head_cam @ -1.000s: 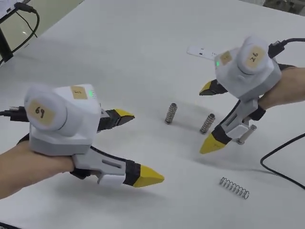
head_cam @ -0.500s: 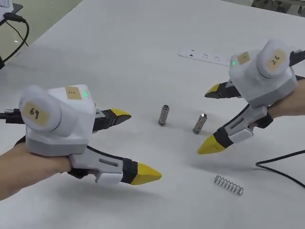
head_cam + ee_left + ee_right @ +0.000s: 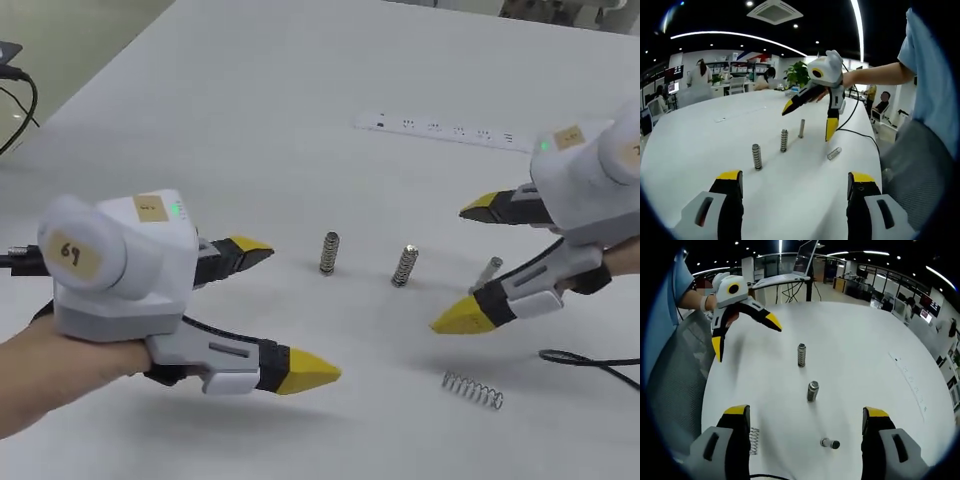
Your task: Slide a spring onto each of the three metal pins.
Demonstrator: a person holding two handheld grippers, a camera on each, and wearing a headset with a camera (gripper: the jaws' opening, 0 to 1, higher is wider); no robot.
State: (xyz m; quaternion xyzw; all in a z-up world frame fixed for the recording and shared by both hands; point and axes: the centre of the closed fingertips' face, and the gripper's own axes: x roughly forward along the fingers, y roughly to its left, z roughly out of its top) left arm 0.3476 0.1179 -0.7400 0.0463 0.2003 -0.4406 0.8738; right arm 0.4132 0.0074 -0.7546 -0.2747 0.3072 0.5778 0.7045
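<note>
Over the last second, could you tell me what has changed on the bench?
The right gripper has drawn back to the right, off the bare pin, open and empty. The left gripper, the two sprung pins and the loose spring stayed as they were.

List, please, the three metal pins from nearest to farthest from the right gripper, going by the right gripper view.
1. Bare pin, low in the view, between the right gripper jaws, nearer the right-hand one.
2. Middle pin, spring-fitted, farther ahead near the view's centre.
3. Far pin, also spring-fitted, beyond the middle one.
</note>
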